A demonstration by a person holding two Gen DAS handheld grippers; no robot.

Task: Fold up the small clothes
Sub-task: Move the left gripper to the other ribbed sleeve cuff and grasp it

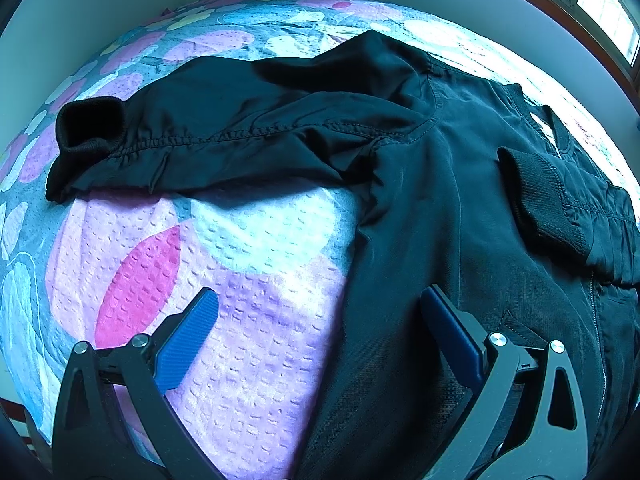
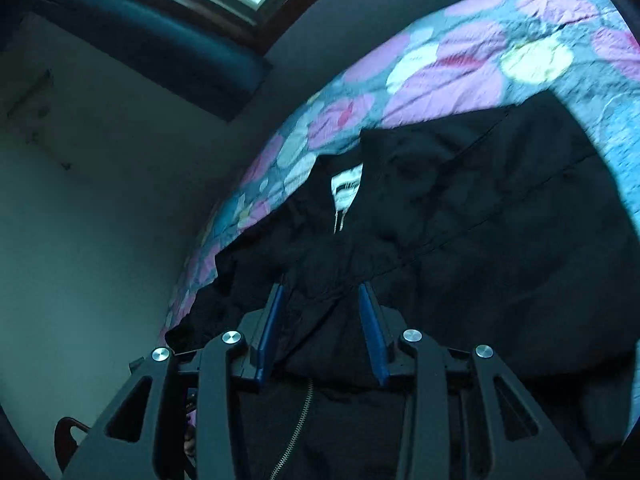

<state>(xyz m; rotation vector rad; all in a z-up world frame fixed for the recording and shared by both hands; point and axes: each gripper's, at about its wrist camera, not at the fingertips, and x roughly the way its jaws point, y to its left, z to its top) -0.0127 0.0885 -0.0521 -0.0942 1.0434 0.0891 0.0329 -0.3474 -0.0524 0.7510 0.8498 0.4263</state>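
The black jacket (image 1: 440,184) looks soft and slippery, so the wide-open, empty left gripper (image 1: 320,320) should take the ribbed cuff (image 1: 88,124) at ten o'clock, while the right gripper (image 2: 322,304) stands parted with nothing pinched.

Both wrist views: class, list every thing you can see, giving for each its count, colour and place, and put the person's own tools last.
jacket: one, black, spread on the bed, one sleeve stretched out to the side, the other sleeve's ribbed cuff folded onto the body.
zipper: one, silver, down the jacket front.
label: one, white, inside the collar.
bedspread: one, pink, lilac, white and blue-grey floral, covering the bed.
window: one, bright, brown frame, beyond the bed.
wall: pale, beside the bed.
left gripper: one, black with blue pads, open above bedspread and jacket edge.
right gripper: one, black with blue pads, jacket fabric between its fingers; whether the pads press it cannot be told.
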